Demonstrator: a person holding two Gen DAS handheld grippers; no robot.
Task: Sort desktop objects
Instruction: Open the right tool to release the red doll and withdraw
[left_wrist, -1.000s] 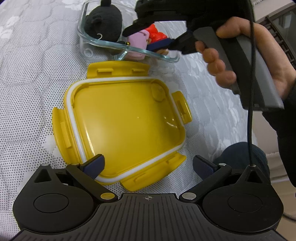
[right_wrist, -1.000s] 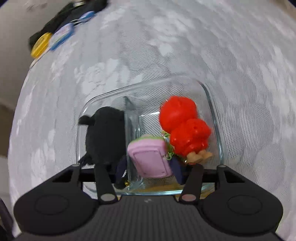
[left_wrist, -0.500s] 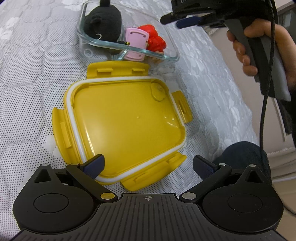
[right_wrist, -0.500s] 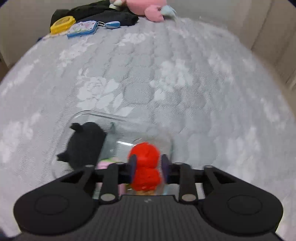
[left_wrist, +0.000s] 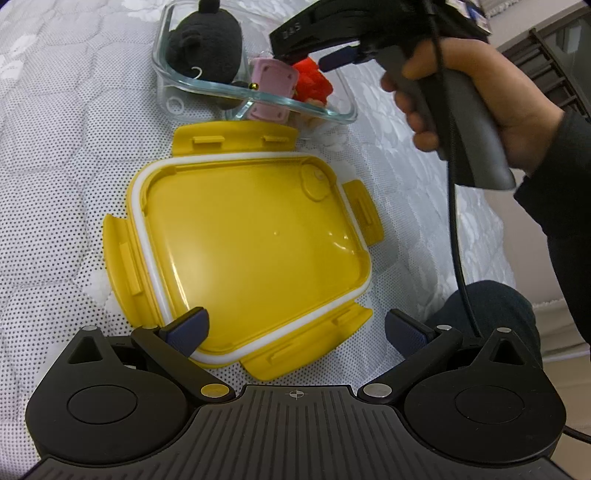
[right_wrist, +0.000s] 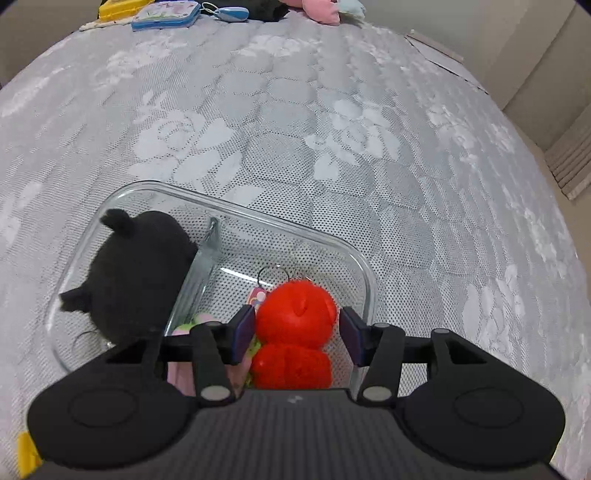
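A clear glass container (left_wrist: 258, 98) (right_wrist: 354, 254) with a divider lies on the quilted mattress. A black plush (left_wrist: 207, 51) (right_wrist: 136, 280) fills its left compartment. A pink pouch (left_wrist: 273, 79) and a red plush toy (left_wrist: 314, 83) (right_wrist: 295, 314) lie in the right one. My right gripper (left_wrist: 325, 55) (right_wrist: 297, 332) hovers just above the red toy. Its jaws are opening; the toy shows between them with a gap on the right side. The yellow snap lid (left_wrist: 251, 236) lies upside down in front of the container. My left gripper (left_wrist: 295, 328) stands open at the lid's near edge, its left finger over the corner.
The hand holding the right gripper and its cable (left_wrist: 454, 221) hang at the right, above the mattress edge and a knee (left_wrist: 491, 306). At the far end of the mattress lie a blue case (right_wrist: 166, 11), a yellow item and a pink soft toy (right_wrist: 317, 9).
The right gripper let go of the pink pouch, rose and rolled, then settled over the red toy with its jaws wider. The left gripper and the lid stayed still.
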